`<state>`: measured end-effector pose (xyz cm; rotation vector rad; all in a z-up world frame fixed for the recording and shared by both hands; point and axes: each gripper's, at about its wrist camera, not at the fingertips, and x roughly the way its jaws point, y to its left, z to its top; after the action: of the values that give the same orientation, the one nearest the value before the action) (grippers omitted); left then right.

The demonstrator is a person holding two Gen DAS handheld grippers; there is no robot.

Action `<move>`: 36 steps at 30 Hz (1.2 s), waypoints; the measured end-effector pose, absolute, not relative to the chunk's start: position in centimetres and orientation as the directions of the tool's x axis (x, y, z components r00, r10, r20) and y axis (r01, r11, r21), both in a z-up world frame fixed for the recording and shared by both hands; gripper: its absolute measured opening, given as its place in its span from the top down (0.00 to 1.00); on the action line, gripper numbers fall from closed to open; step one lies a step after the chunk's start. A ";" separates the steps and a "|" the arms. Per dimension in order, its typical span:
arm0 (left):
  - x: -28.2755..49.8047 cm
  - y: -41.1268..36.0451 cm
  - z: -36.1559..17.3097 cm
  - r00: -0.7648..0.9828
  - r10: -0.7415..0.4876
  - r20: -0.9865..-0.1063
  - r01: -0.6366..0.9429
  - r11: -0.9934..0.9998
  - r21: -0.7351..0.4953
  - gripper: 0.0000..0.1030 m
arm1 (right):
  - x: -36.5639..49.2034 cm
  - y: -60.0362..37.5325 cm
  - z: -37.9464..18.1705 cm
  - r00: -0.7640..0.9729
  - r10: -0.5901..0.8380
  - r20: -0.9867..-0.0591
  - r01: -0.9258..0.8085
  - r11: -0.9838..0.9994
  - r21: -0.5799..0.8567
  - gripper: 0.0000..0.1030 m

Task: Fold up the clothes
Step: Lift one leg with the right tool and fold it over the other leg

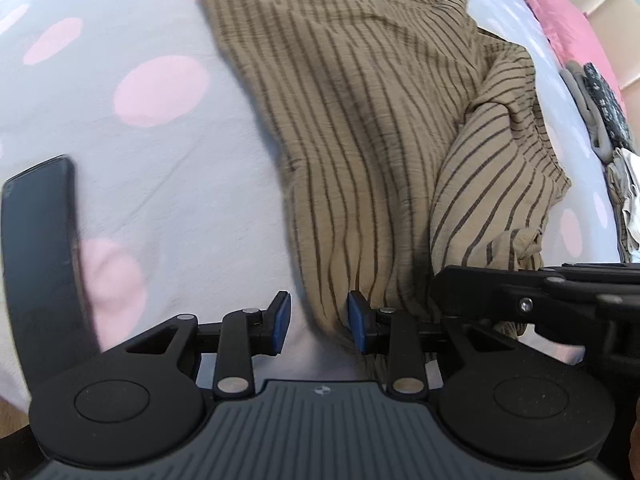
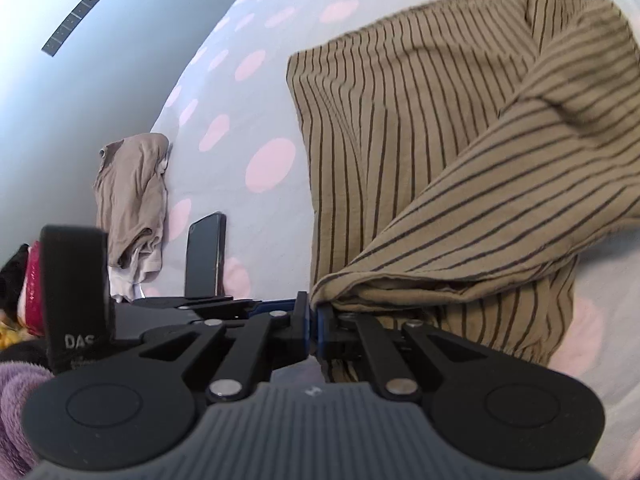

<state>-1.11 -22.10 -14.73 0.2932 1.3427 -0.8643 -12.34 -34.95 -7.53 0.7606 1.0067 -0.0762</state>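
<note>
Tan shirt with thin dark stripes (image 1: pixel 360 140): lower hem hidden behind black two-finger left gripper (image 1: pixel 318 322), fabric blurred mid-frame. Dark flat phone (image 1: pixel 40 248) cut off by left edge. Small heap of grey and patterned clothes (image 1: pixel 600 112) cropped at right edge, too distorted to identify.

The garment (image 1: pixel 360 128) is tan with thin dark brown stripes. The bed sheet (image 1: pixel 160 184) under it is pale lilac-white with large pink dots. At 9 o'clock lies a black phone (image 1: pixel 40 248); at 2 o'clock, a pink pillow (image 1: pixel 560 16). The gripper fingers (image 1: pixel 280 320) carry blue pads on black arms. A beige cloth (image 2: pixel 132 200) is faintly striped.
</note>
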 end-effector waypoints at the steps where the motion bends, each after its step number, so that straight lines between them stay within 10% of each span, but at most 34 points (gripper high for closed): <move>1: -1.1 -21.8 -14.6 -0.026 -0.377 -0.926 0.689 0.664 -0.290 0.73 | -12.2 -34.9 -7.9 0.546 0.282 -0.789 0.396 0.743 0.540 0.96; 9: -1.7 -21.5 -13.8 -0.068 -0.370 -0.927 0.714 0.631 -0.304 0.68 | -10.2 -35.0 -11.5 0.475 0.317 -0.821 0.451 0.714 0.536 0.95; 16: -1.4 -20.7 -13.0 -0.104 -0.406 -0.908 0.694 0.625 -0.359 0.61 | -11.0 -35.8 -10.7 0.522 0.305 -0.797 0.452 0.694 0.561 0.73; 36: -3.6 -22.1 -9.4 -0.196 -0.546 -0.814 0.686 0.517 -0.512 0.51 | -21.5 -39.9 -7.0 0.571 0.060 -0.819 0.499 0.766 0.405 0.68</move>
<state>-3.60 -22.10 -9.41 0.1336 1.3736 -1.1169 -21.54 -39.85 -7.01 0.6690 0.9417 -0.2812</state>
